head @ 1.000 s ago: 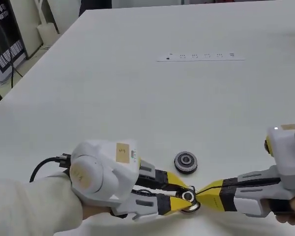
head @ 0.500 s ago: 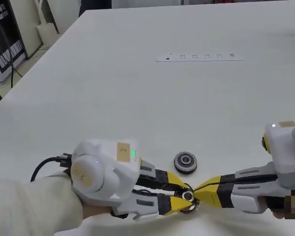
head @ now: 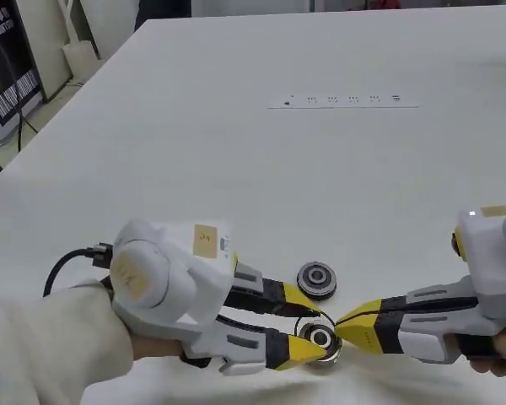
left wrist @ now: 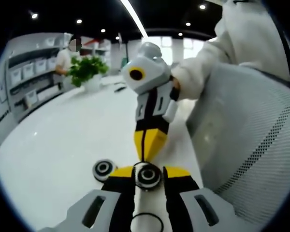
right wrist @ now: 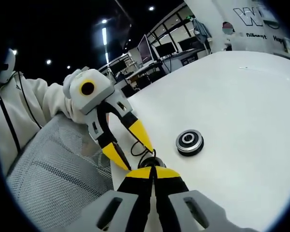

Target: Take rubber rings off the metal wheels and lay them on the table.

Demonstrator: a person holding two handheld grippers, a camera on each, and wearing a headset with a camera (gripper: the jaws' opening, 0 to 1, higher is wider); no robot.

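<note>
Close to the near edge of the worktop (head: 236, 169), a metal wheel (head: 323, 339) lies flat between the two grippers. The left gripper (head: 309, 333) reaches in from the left, held by a hand in a white sleeve (head: 42, 346), with a black cable (head: 67, 263) trailing from its rear. Its fingers (left wrist: 176, 172) stand part-way apart, and in the left gripper view their yellow tips sit against opposite sides of the wheel, clamping it between them. In that view a thin black ring (left wrist: 146, 213) shows in the gap between these fingers, nearer the gripper's body than the wheel. Whether it rests on the worktop cannot be told.

The right gripper (head: 341, 325) comes in from the right edge. Its fingers (right wrist: 140, 176) are pressed together, and their joined yellow tips meet the wheel's rim on the side away from the left gripper. Whether anything is pinched between them cannot be told.

A second wheel (head: 317, 279) lies flat just beyond the first, toward the far edge, apart from both grippers, with a dark band around its rim. A white power strip (head: 344, 101) lies well apart, much nearer the far edge.
</note>
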